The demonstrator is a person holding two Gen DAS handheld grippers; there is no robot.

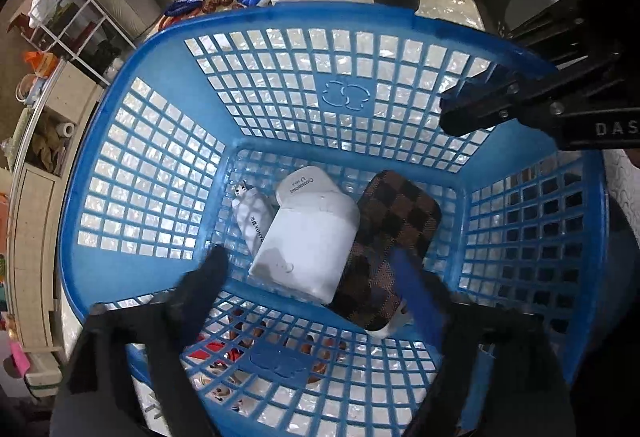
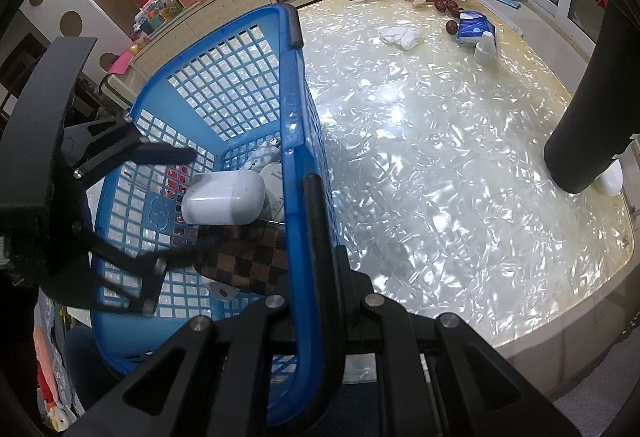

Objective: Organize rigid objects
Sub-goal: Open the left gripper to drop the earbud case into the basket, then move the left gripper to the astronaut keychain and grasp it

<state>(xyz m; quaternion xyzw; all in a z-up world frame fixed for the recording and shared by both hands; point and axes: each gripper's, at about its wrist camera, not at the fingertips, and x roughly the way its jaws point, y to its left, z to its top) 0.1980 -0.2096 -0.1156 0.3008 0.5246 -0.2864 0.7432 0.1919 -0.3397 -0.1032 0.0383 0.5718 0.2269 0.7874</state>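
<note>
Right gripper fingers clamp the basket rim; left gripper gapes over the checkered case (lengthwise, rim-to-floor)

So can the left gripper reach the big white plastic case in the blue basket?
Probably yes. The left gripper hangs open inside the blue plastic basket, right above the big white plastic case, with nothing between. The brown checkered case lies against one side, so the grip may be tight.

Blue lattice basket; white case; brown-and-black checkered pouch.
</note>
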